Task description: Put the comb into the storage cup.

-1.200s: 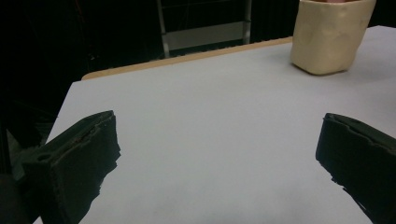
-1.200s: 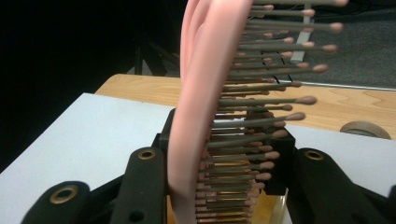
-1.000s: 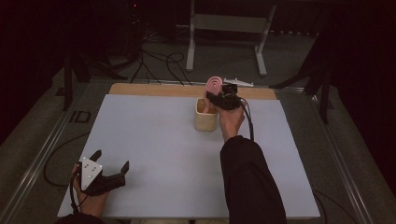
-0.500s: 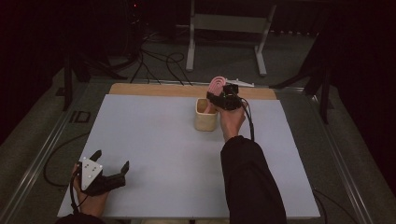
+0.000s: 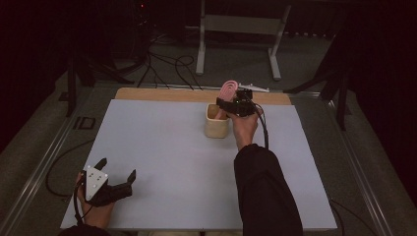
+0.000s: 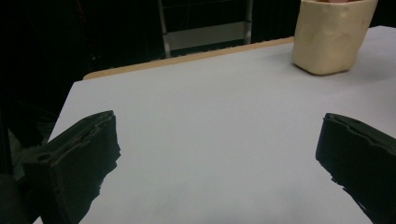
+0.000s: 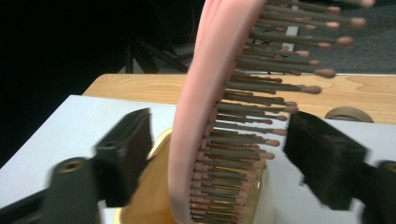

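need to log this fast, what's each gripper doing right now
Left gripper: open, holding nothing.
Right gripper: jaws just opened, standing apart either side of the pink hairbrush in the cream cup.

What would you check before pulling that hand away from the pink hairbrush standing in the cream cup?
1. Right gripper jaws clear of the pink bristled hairbrush: ok, they have just been opening, with gaps on both sides.
2. Hairbrush in the cream cup: ok, standing tilted.
3. Cup upright on the white table: ok.
4. Brush stable once alone: cannot tell.
5. Left gripper out of the way: ok, open at the near edge.
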Tool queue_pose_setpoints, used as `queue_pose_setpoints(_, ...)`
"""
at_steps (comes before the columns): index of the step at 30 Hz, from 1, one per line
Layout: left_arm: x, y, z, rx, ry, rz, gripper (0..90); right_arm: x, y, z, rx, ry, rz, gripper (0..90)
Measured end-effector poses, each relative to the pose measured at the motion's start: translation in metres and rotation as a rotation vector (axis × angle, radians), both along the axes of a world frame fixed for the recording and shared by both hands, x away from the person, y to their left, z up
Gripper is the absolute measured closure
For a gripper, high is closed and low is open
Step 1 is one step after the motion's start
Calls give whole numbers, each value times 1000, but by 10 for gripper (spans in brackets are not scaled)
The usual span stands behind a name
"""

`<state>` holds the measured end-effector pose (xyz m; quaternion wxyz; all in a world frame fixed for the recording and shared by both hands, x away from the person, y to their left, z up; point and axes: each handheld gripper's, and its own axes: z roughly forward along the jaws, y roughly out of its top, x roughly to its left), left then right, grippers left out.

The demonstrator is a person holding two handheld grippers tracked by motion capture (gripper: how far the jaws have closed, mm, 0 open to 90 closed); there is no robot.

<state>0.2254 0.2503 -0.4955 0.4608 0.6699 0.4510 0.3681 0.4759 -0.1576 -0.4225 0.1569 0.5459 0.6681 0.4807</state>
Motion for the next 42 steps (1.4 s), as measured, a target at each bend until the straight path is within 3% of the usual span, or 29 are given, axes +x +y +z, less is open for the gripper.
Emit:
queue_pose_setpoints(8, 0, 0, 0, 5, 0, 0, 1, -1, 1, 1, -8, 7, 26, 92)
queue_pose_setpoints(23, 1, -1, 0, 6, 1, 4, 1, -7, -7, -7, -31, 21, 64, 85)
queue_pose_setpoints(34, 2, -2, -1, 6, 1, 6, 1, -23, -20, -13, -61, 1, 94, 85)
queue_pose_setpoints(42, 3, -3, -1, 9, 7, 4, 1, -37, -30, -15, -34, -4, 102, 85)
